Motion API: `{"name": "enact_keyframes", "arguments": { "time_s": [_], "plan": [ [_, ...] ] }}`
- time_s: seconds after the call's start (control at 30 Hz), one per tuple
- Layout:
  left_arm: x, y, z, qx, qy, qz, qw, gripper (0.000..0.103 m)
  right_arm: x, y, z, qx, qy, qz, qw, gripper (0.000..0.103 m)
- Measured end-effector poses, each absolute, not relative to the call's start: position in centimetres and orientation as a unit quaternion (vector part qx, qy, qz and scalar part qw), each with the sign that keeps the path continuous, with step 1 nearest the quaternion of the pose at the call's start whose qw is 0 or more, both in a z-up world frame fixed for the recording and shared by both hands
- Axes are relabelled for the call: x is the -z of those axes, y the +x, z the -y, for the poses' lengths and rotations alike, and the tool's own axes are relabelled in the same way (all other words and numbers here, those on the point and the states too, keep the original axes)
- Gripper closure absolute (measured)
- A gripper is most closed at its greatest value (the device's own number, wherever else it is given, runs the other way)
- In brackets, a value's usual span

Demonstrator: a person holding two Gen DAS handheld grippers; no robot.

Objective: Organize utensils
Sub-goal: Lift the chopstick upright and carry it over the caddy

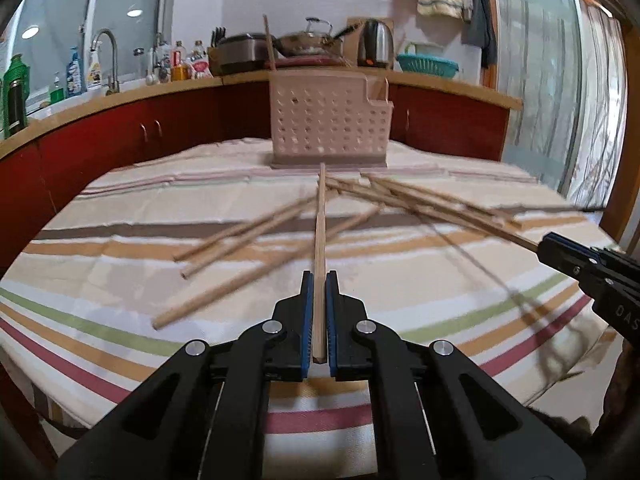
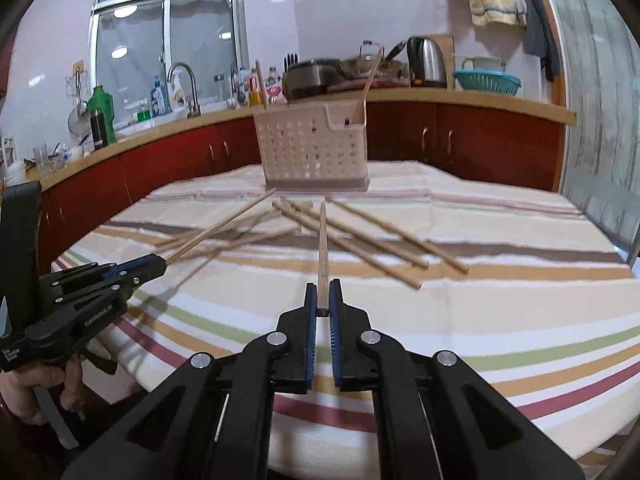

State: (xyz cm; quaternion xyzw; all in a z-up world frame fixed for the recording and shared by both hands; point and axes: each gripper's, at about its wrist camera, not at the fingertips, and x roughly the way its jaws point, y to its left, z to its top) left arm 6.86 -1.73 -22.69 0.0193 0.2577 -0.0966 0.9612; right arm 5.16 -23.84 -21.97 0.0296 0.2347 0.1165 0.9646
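Slim wooden chopsticks (image 1: 320, 240) (image 2: 323, 248) in both hand-held grippers (image 1: 319, 280) (image 2: 323, 286)

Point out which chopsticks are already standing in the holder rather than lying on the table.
Two stand upright in the pink holder: one chopstick at its left end and one leaning in the right compartment. The others lie scattered on the striped cloth or sit in the grippers.

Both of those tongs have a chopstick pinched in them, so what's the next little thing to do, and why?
Probably lift both sticks toward the pink basket and drop them in. The left tongs and right tongs are each shut on a chopstick pointing at the basket, which already holds upright sticks, while more loose chopsticks lie on the striped cloth.
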Motion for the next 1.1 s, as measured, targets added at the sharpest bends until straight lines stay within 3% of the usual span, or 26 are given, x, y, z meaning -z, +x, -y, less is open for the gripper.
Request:
{"name": "enact_keyframes", "arguments": {
  "time_s": [0.53, 1.1],
  "plan": [
    [14.7, 5.3, 1.0, 0.107, 0.015, -0.163, 0.981, 0.096, 14.5, 4.4, 25.4, -0.103, 0.034, -0.151, 0.982, 0.096],
    [10.8, 11.1, 0.2, 0.119, 0.007, -0.171, 0.978, 0.096, 10.9, 10.0, 25.6, -0.118, 0.043, -0.153, 0.98, 0.096]
  ]
}}
